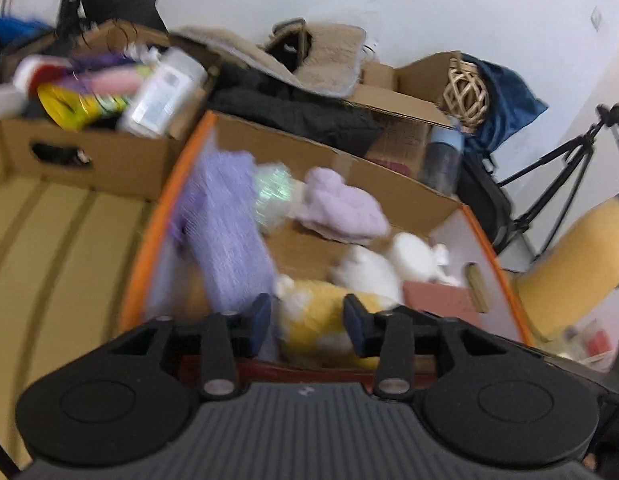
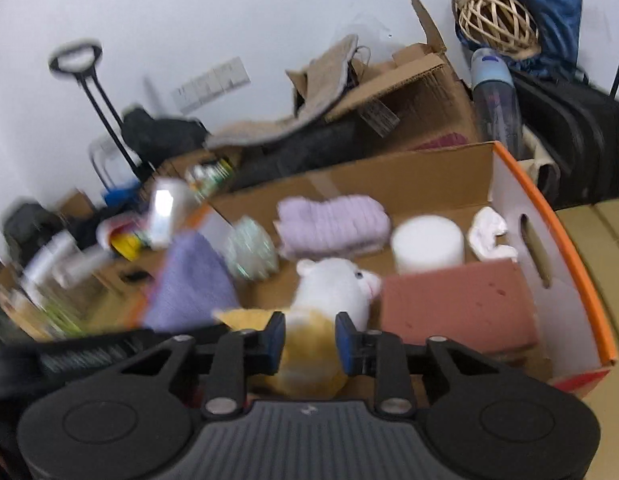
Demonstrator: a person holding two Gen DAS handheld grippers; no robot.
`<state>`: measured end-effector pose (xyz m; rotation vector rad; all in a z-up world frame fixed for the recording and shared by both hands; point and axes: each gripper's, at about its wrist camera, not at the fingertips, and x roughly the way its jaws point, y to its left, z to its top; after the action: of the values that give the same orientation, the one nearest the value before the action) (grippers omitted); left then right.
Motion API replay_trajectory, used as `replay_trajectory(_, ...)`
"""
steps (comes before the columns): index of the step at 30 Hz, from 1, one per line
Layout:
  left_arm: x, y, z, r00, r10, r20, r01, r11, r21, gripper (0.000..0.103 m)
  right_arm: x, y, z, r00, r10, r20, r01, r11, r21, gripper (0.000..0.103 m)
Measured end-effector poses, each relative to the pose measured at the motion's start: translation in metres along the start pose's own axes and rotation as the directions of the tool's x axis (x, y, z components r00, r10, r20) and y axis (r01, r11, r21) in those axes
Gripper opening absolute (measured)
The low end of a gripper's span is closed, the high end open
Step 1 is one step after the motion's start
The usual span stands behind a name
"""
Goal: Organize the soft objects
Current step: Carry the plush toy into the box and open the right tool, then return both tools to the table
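An orange-rimmed cardboard box [image 1: 149, 240] [image 2: 581, 264] holds the soft things. A white and yellow plush toy [image 1: 309, 312] [image 2: 333, 284] lies at its near edge. Behind it are a purple knitted cloth [image 1: 229, 224] [image 2: 189, 284], a lilac fluffy bundle [image 1: 341, 204] [image 2: 333, 224], a shiny mesh ball [image 2: 251, 254], a white roll [image 2: 427, 244] and a pink sponge block [image 2: 457, 304]. My left gripper [image 1: 308, 324] hovers over the toy's yellow body, open. My right gripper [image 2: 310, 338] is open too, its narrower gap framing the same yellow body. Both views are blurred.
A second cardboard box [image 1: 89, 160] full of bottles and packets stands to the left. Behind are more boxes, dark clothes, a wicker ball [image 1: 465, 96] [image 2: 493, 20], a water bottle [image 2: 495, 92], a black suitcase [image 2: 581, 140] and a tripod [image 1: 557, 176]. Yellow slatted surface [image 1: 49, 260] lies alongside.
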<state>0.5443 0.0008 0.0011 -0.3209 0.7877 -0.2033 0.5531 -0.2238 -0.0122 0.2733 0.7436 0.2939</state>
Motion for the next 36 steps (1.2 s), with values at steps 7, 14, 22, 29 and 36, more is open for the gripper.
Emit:
replay_trajectory(7,-0.020,0.001,0.002,1.000,-0.007,0.018,0.007,1.000,0.014,0.059,-0.026,0.004,0.006,0.998,-0.036,0.050,0.037,0.999,-0.015,0.037)
replay_trajectory(14,-0.098,-0.023,0.008,0.992,-0.032,0.120,0.020,0.995,0.100,0.061,-0.111,0.010,0.021,0.988,-0.056,0.142,0.068,0.994,-0.083,0.043)
replay_trajectory(22,-0.200,-0.048,-0.033,0.965,-0.039,0.260,-0.013,0.981,0.196,0.072,-0.215,0.015,-0.001,0.969,-0.071,0.237,0.100,0.989,-0.112,0.052)
replay_trajectory(29,-0.279,-0.047,-0.146,0.897,-0.075,0.435,-0.055,0.959,0.277,0.089,-0.294,0.040,-0.086,0.934,-0.012,0.358,0.096,0.972,-0.217,0.063)
replay_trajectory(36,-0.330,-0.044,-0.252,0.861,-0.028,0.508,-0.143,0.945,0.294,0.098,-0.342,0.067,-0.192,0.889,-0.011,0.457,0.162,0.943,-0.291,0.078)
